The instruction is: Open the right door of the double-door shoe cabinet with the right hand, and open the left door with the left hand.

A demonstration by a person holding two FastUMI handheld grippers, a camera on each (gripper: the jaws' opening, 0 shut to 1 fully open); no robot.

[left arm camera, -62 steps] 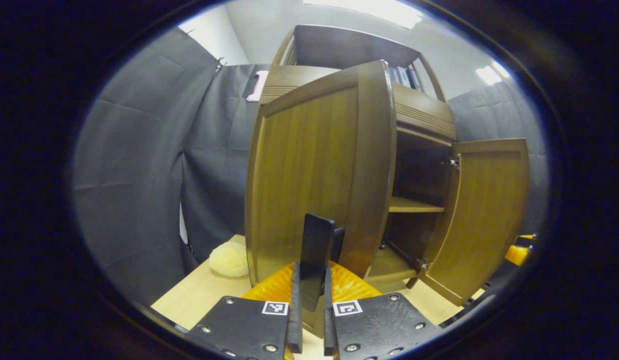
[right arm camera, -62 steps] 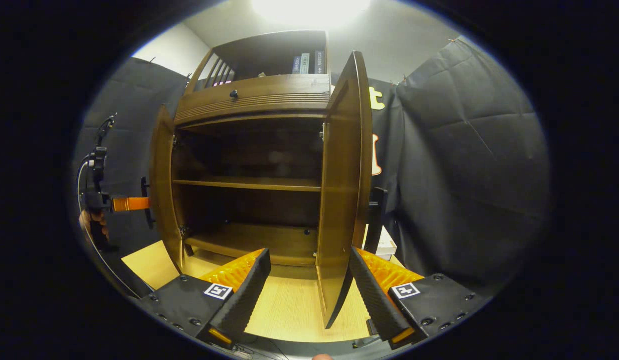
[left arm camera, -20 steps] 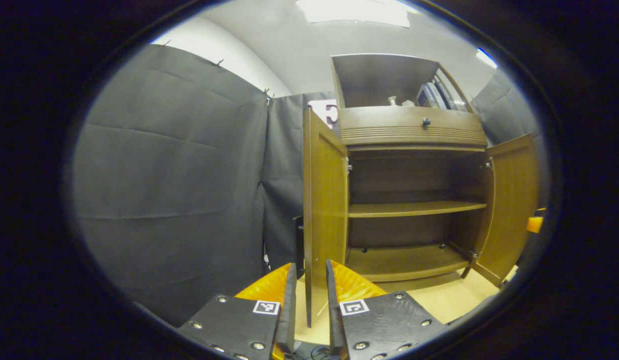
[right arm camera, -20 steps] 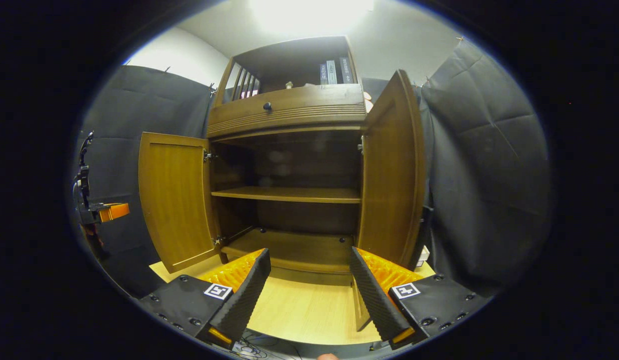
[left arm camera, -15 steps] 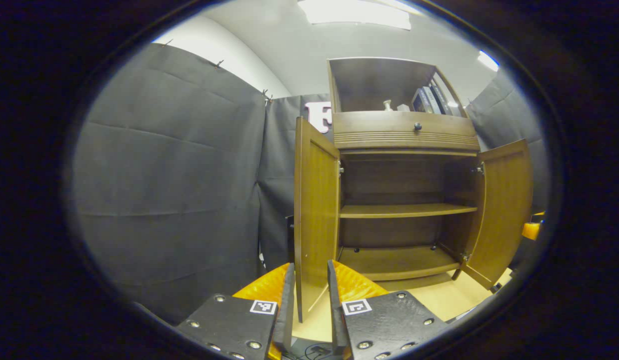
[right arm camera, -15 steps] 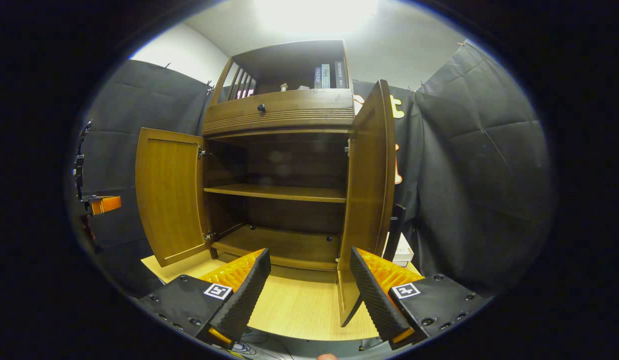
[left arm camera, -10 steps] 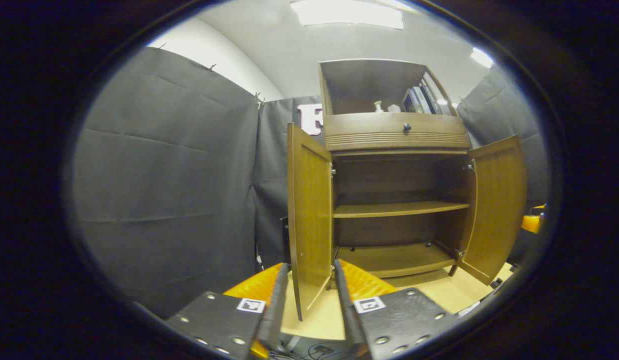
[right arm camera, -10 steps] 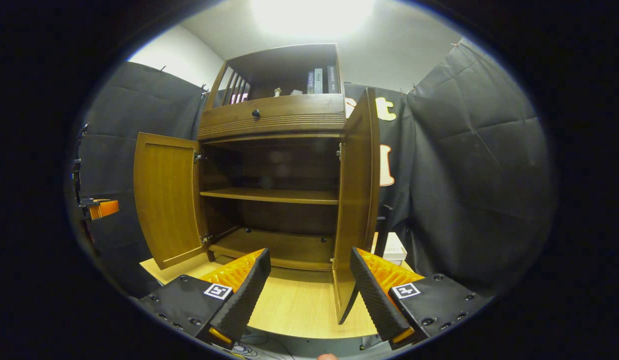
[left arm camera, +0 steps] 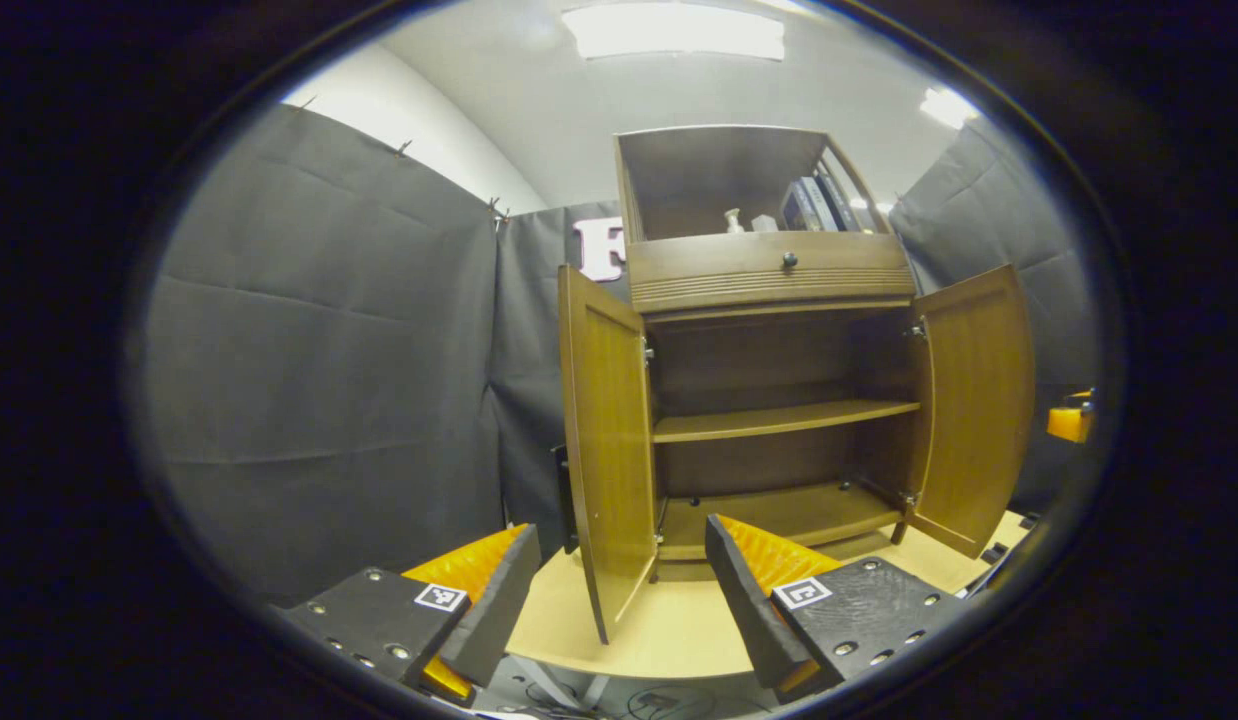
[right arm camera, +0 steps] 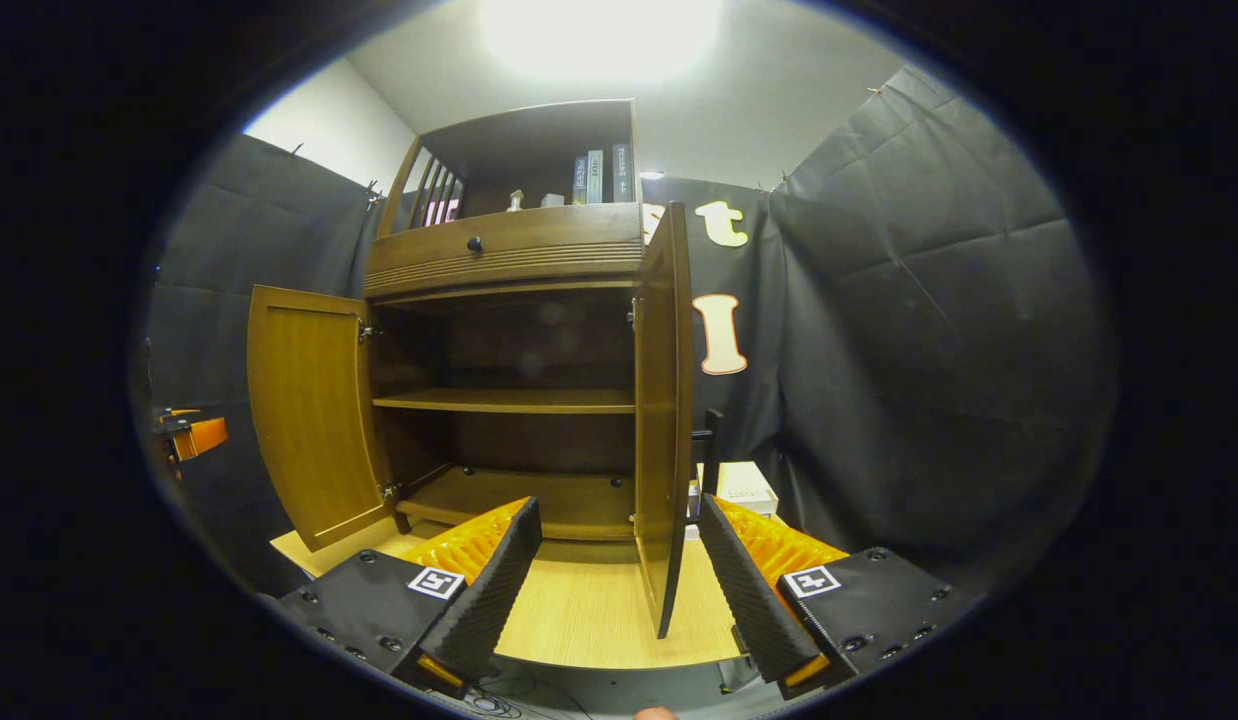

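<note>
At bottom of left gripper view: left gripper (left arm camera: 619, 590) level, aimed at cabinet (left arm camera: 769, 275), jaws spread wide, holding nothing. Fingers (left arm camera: 494, 600) wedge-shaped with ribbed inner faces, bolted to flat plates carrying square markers. Left door (left arm camera: 607, 450) seen nearly edge-on in the gap between the fingers, apart from both, swung fully outward. Right door (left arm camera: 974, 400) at right of frame, also swung out, inner panel face showing. Far right edge: part of right gripper (left arm camera: 1069, 420), well apart from the door.

At bottom of right gripper view: right gripper (right arm camera: 619, 590) level, pointed at the cabinet (right arm camera: 509, 260), jaws wide apart, empty. Fingers (right arm camera: 739, 590) same wedge shape, ribbed pads. Right door (right arm camera: 664, 420) edge-on at frame centre, above the gap between the fingers, touching neither. Left door (right arm camera: 309, 410) at left of frame, open, framed panel with wood grain. Left gripper (right arm camera: 194, 435) at far left edge, beside that door, clear of it.

Cabinet: brown wood veneer, glossy; bare shelf (right arm camera: 509, 400) across the middle, bare floor board below. Drawer front with grooved lower band and small dark round knob (right arm camera: 474, 243). Open top compartment holding upright books (right arm camera: 599, 177). Pale wood-grain tabletop (right arm camera: 589, 610) under the cabinet. Small white box (right arm camera: 744, 490) behind right door, beside a dark handle bar (right arm camera: 712, 450) on the door's outer face.
</note>
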